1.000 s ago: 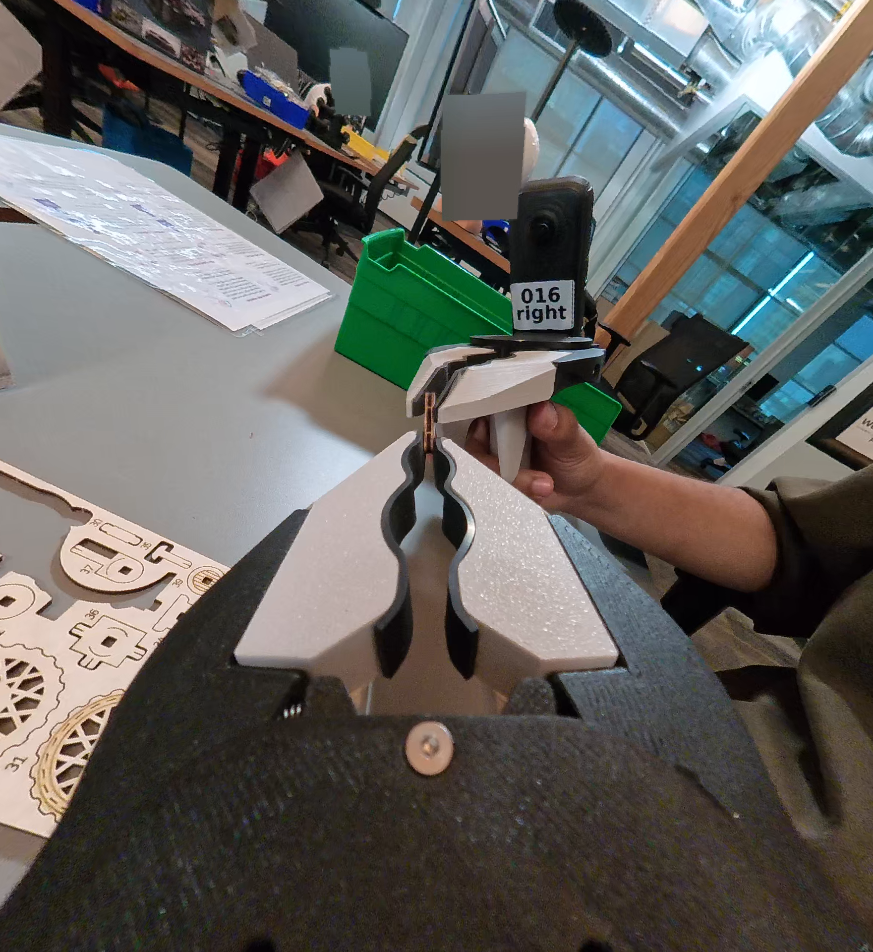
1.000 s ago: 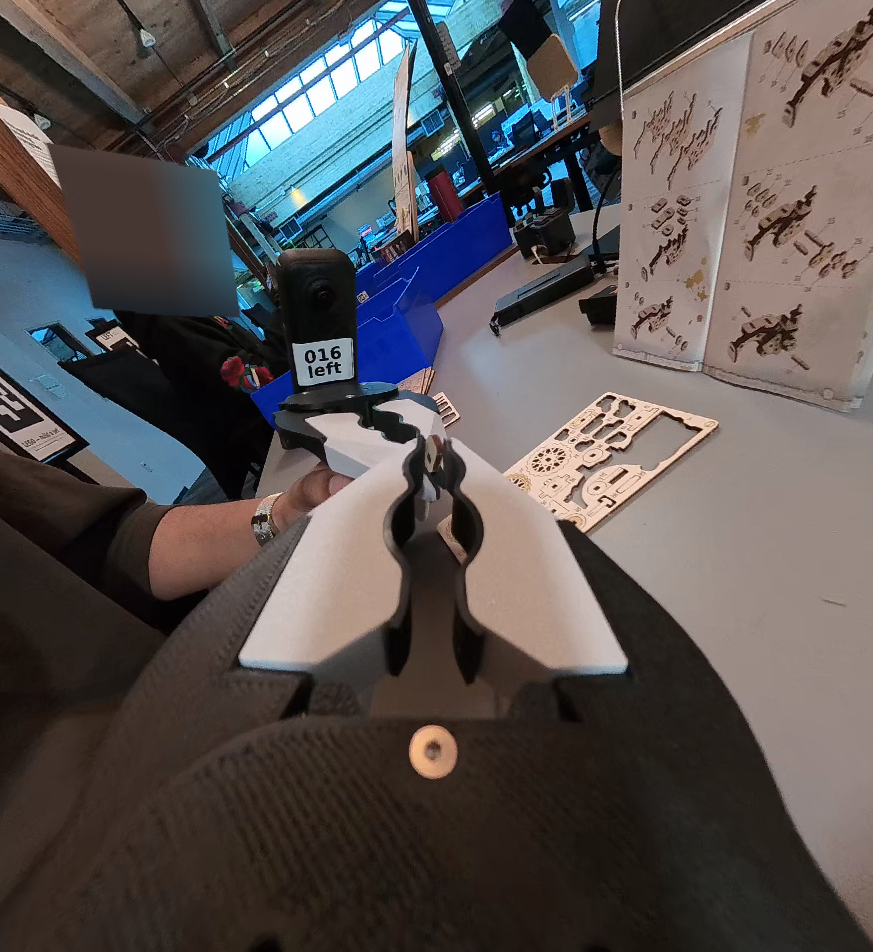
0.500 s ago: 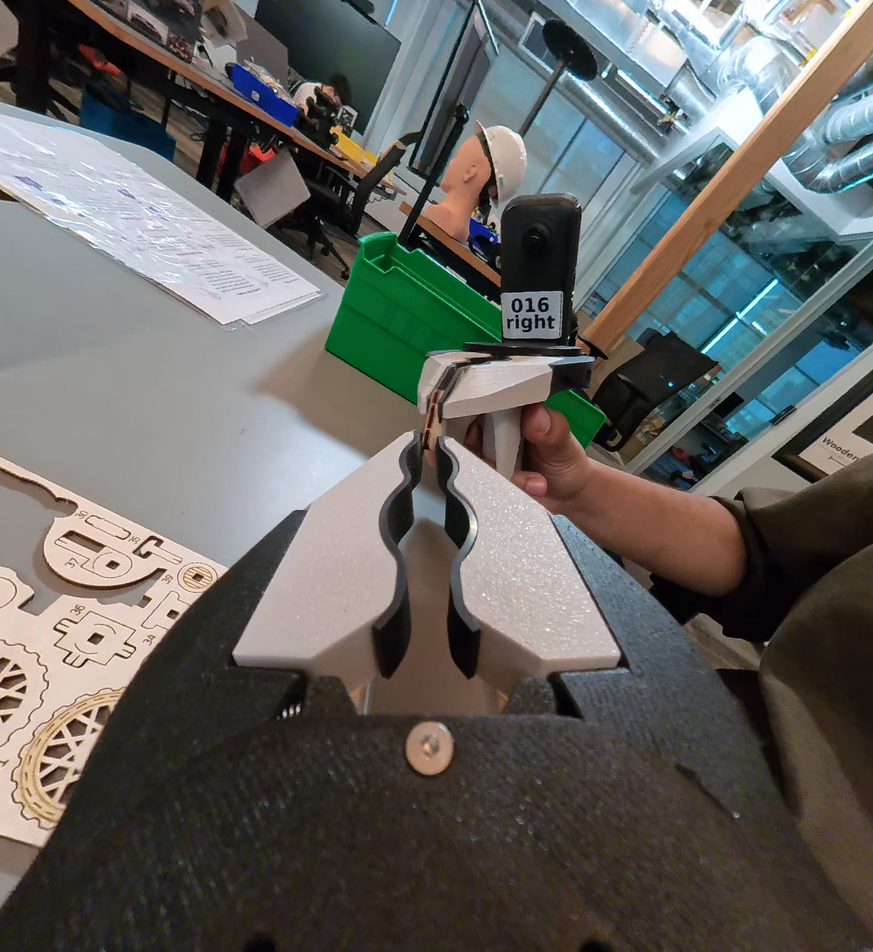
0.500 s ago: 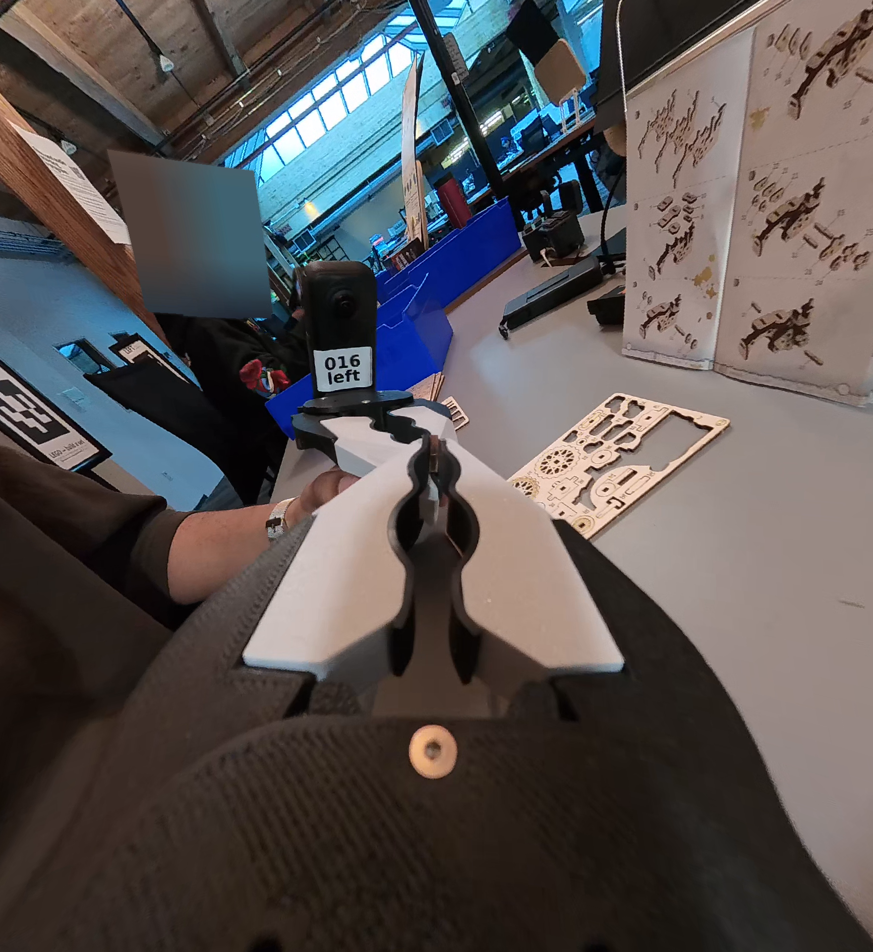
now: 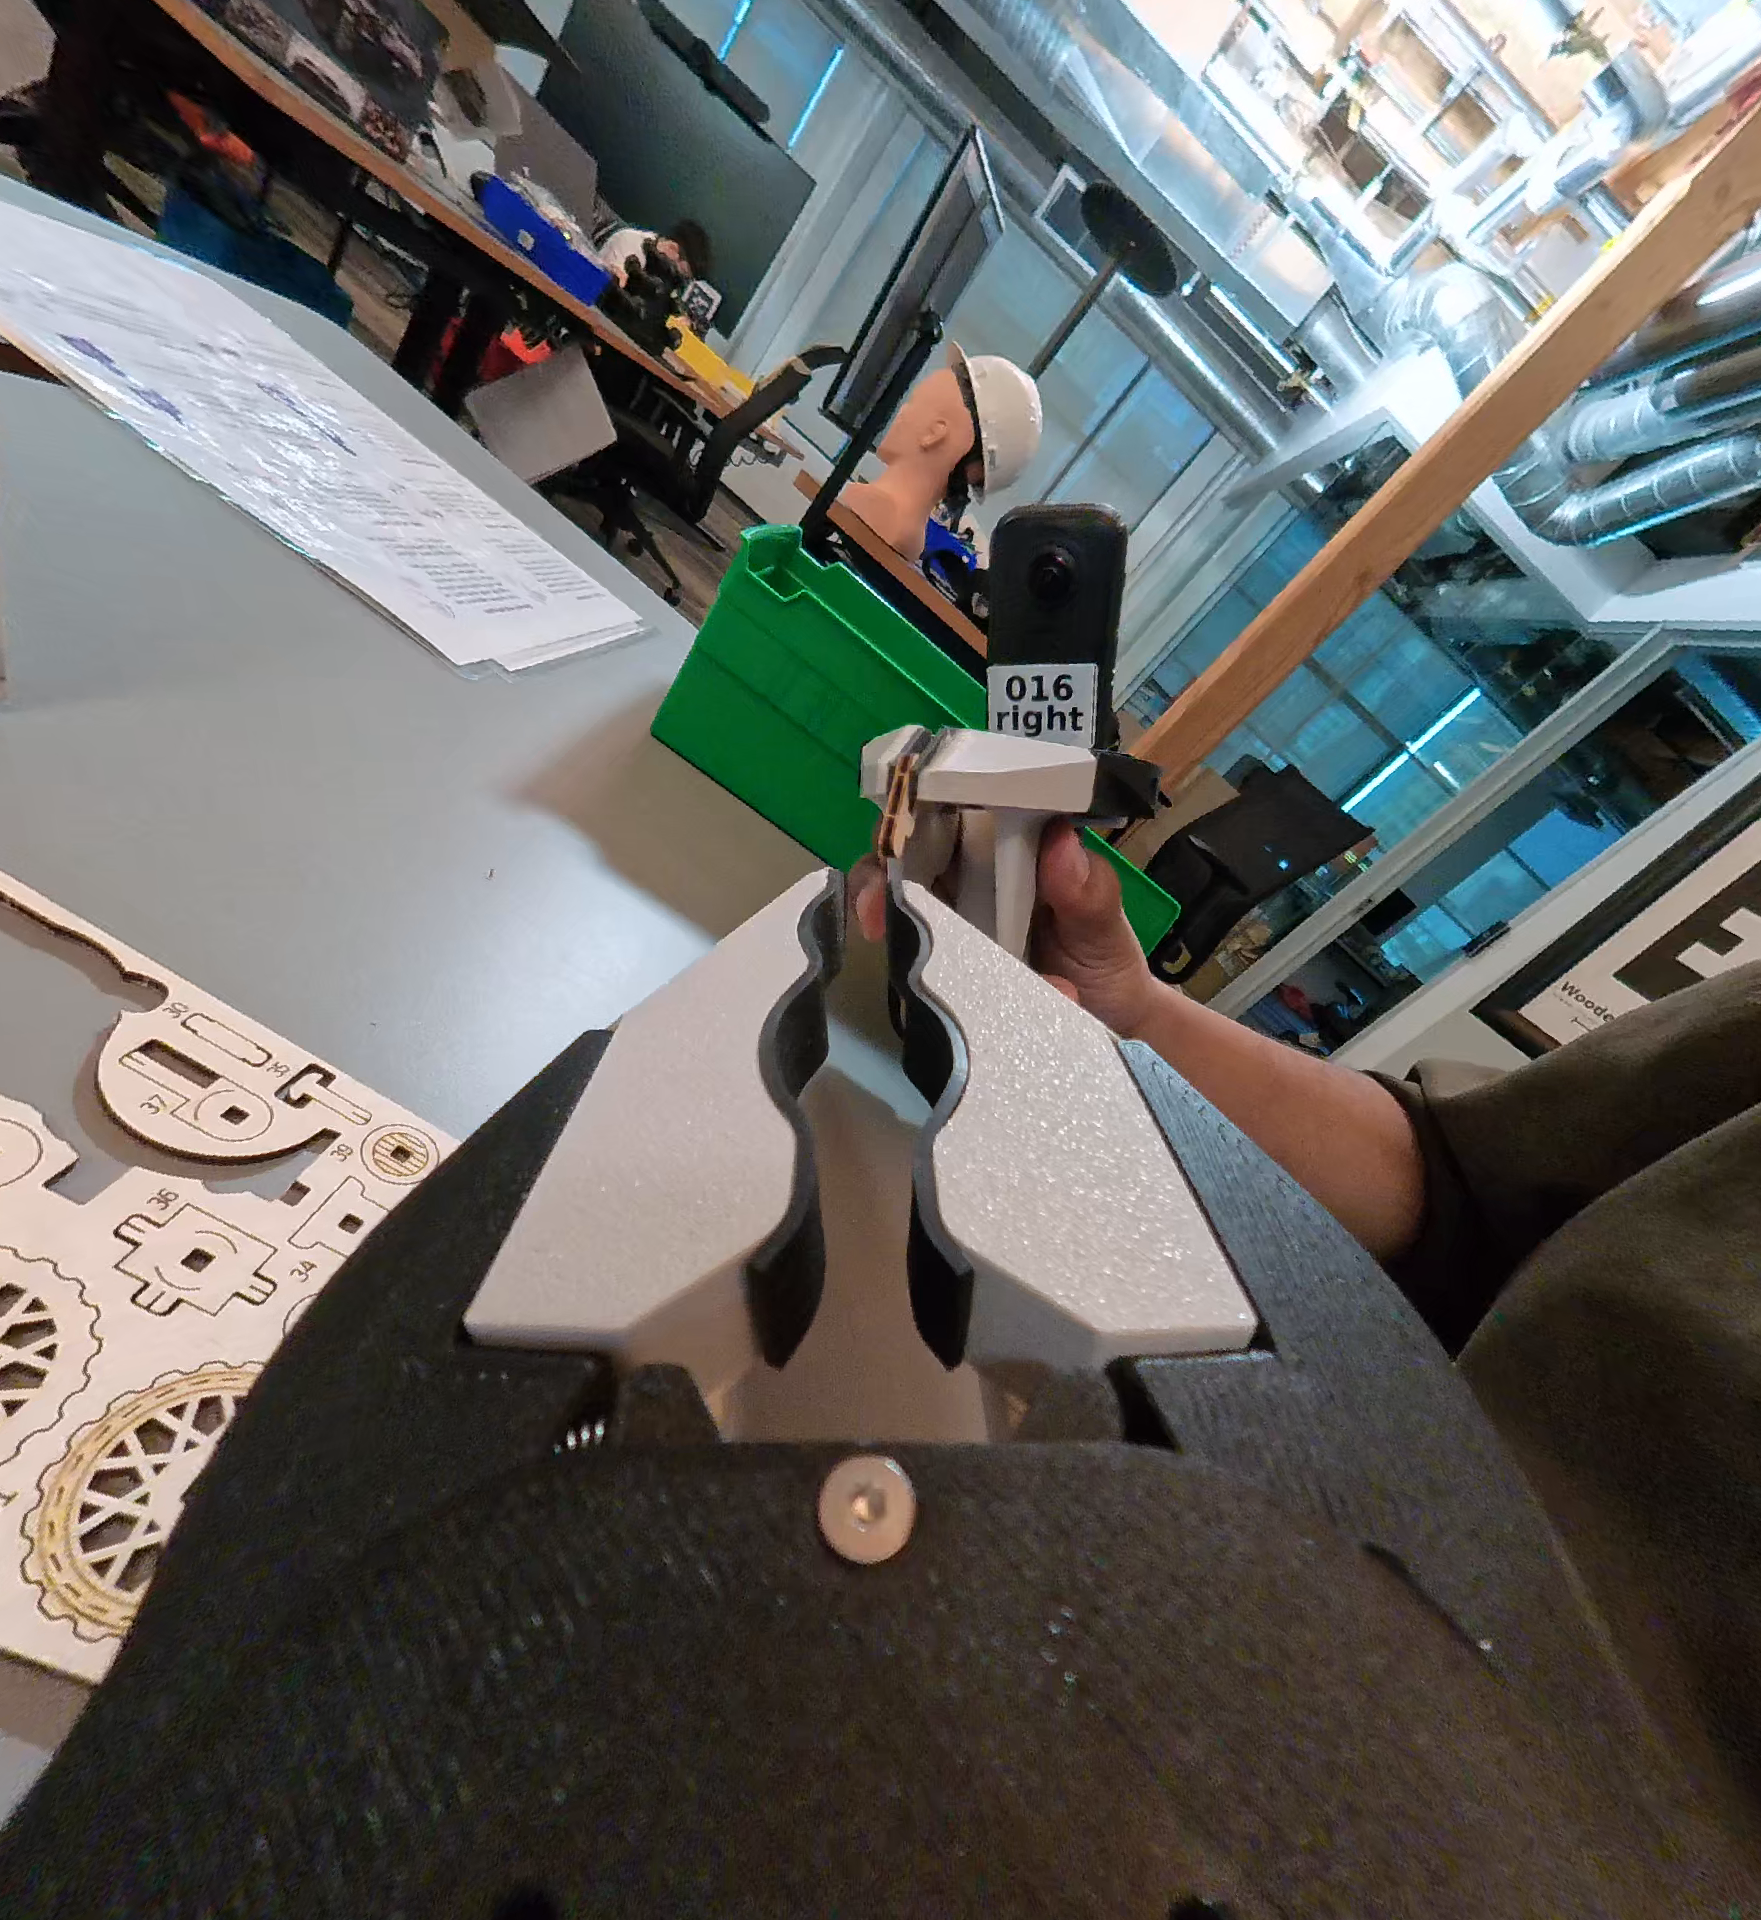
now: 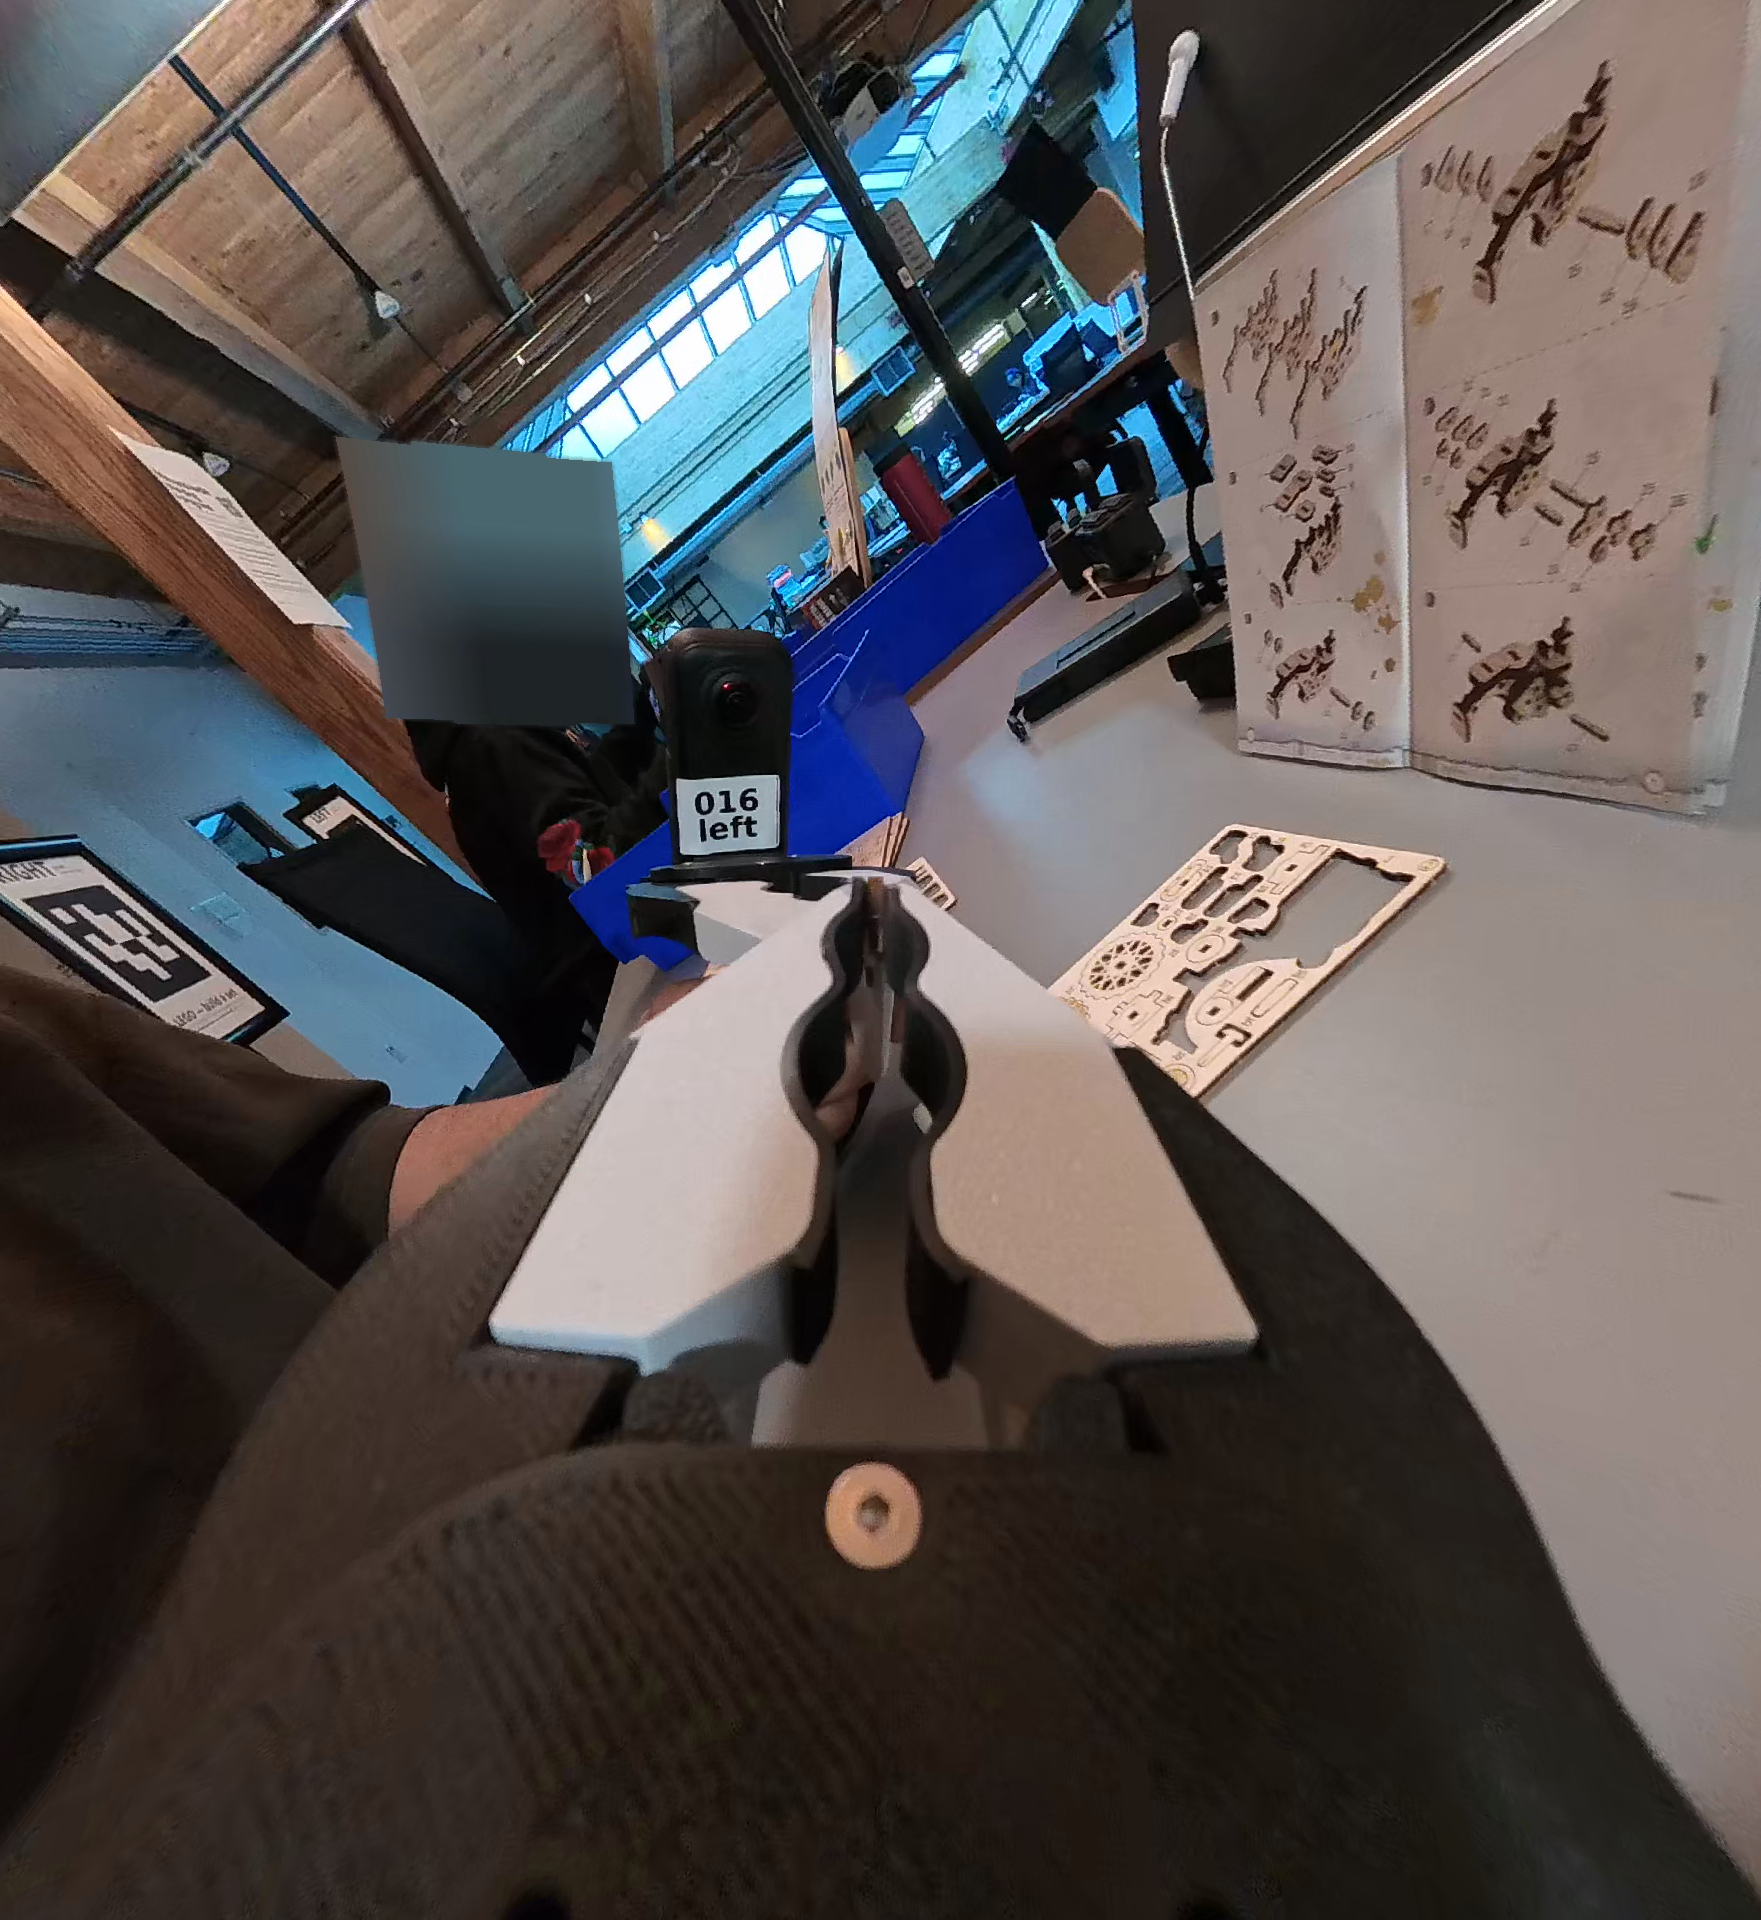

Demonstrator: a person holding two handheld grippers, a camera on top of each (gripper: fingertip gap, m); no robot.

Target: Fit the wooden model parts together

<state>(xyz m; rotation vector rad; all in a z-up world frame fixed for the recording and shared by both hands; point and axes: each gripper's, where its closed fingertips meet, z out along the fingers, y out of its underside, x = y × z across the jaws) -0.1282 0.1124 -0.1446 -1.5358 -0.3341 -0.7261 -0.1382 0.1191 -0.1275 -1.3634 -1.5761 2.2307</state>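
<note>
Around: grey table (image 5: 356, 790), green bin (image 5: 793, 717) at edge, workshop beyond.

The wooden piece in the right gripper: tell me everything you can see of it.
The wooden piece is small, thin, flat pale plywood with darker burnt-looking edges, seen edge-on, so its outline cannot be told. It is clamped upright at the tips of the right gripper, held in the air above the grey table, its lower end poking below the fingers. The left gripper sits just beneath, apart from it.
</note>
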